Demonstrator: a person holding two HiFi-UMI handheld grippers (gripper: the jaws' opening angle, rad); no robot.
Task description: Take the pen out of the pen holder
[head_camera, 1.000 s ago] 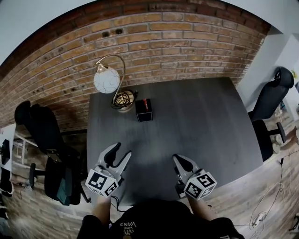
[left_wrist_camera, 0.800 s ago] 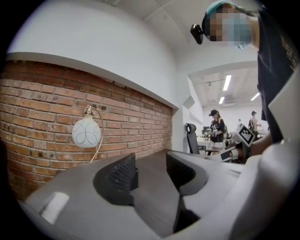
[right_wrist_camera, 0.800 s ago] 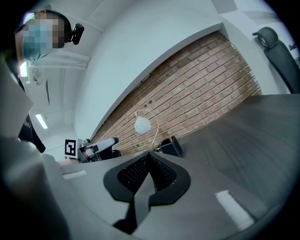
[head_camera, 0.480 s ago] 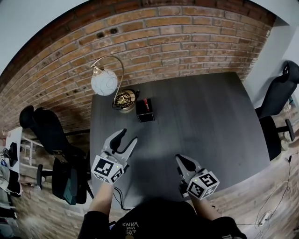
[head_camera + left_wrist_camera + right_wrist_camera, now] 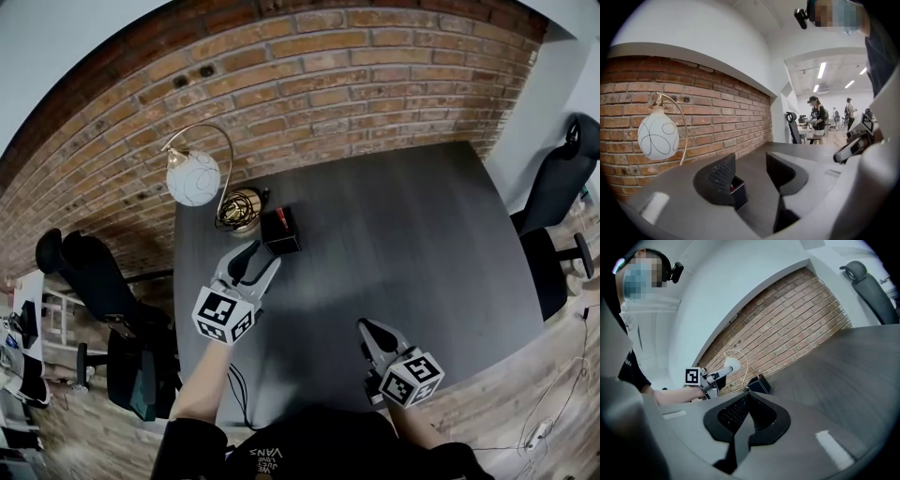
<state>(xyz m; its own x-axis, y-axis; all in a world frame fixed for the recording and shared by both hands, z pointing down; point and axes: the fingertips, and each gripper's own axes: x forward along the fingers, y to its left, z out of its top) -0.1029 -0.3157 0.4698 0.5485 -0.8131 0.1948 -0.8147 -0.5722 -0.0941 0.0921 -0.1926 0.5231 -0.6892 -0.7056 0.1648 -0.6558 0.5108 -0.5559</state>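
Note:
A black square pen holder [image 5: 284, 234] stands on the dark table [image 5: 403, 234] near the brick wall, with a red pen [image 5: 278, 217] sticking out of it. My left gripper [image 5: 262, 257] is open just in front of the holder, apart from it. In the left gripper view the holder [image 5: 739, 197] and the pen's red tip [image 5: 732, 189] show low behind the left jaw, with the left gripper [image 5: 749, 161] open and empty. My right gripper [image 5: 367, 330] is shut near the table's front edge. The right gripper [image 5: 747, 395] looks toward the holder [image 5: 760, 384].
A gold arc lamp with a white globe [image 5: 192, 178] stands left of the holder, its base [image 5: 241, 208] beside it. Black office chairs sit at the left [image 5: 82, 270] and right [image 5: 561, 173]. People stand in the far room [image 5: 818, 119].
My left gripper has moved forward across the table to just short of the pen holder, still open. The right gripper has stayed near the front edge, shut.

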